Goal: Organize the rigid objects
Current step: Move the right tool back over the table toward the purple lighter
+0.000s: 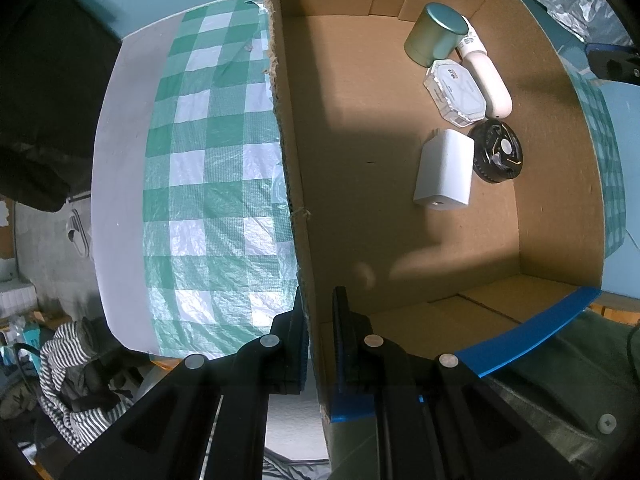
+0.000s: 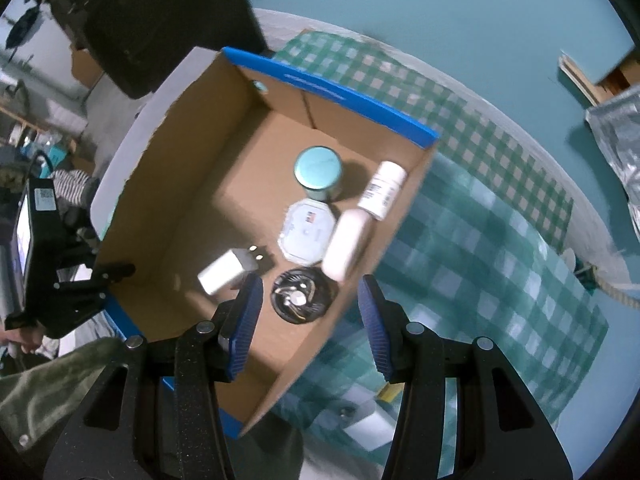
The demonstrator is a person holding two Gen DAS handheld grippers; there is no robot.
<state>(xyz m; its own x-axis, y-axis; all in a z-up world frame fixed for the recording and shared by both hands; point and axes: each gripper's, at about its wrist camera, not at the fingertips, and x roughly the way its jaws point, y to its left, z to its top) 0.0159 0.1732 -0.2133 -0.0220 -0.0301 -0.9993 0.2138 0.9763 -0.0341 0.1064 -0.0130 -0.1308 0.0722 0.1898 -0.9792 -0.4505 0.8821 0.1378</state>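
A cardboard box with blue edges stands on a green checked cloth. Inside lie a green tin, an octagonal clear case, a white oblong case, a white bottle, a white charger and a black round fan. My left gripper is shut on the box's left wall near its front corner. My right gripper is open and empty, above the fan and the box's right wall.
The checked cloth covers a white table. A small white object lies on the cloth outside the box near my right gripper. Striped clothing lies below the table. A silver bag sits at the far right.
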